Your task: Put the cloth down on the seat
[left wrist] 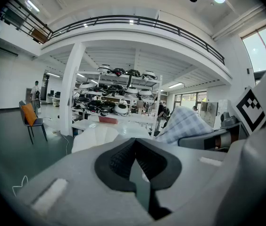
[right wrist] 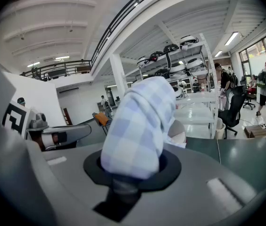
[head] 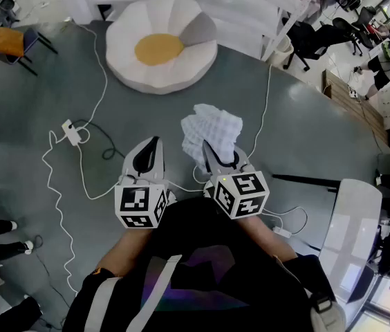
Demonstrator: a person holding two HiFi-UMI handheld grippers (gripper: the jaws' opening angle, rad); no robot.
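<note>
Between the jaws of your right hand-held gripper (head: 207,152) sits the checked cloth (head: 212,126). The jaws are clamped on its lower end, and the rest stands up out of them in a loose bundle that fills most of the right gripper view. Your left hand-held gripper (head: 152,147) hangs just beside the right one at about the same height, with its jaws drawn together on nothing; the left gripper view shows the cloth off to its right, not touching it. Both tools are held out in front of your body, above the grey floor (head: 299,137), and the cloth is in the air, resting on no surface. Ahead of you, well apart from the cloth, lies a round white floor cushion (head: 129,50) with a yellow centre; I take that to be the seat, though a chair with an orange pad (head: 8,41) also stands far off to the left. So the step in hand looks like the carry: the cloth is gripped and the seat is not yet reached. The next move calls for you to walk forward, minding the white cable (head: 98,81) that trails across the floor between you and the cushion. Then lower the right gripper over the cushion so the hanging folds touch first, and release only once the cloth lies on it.
</note>
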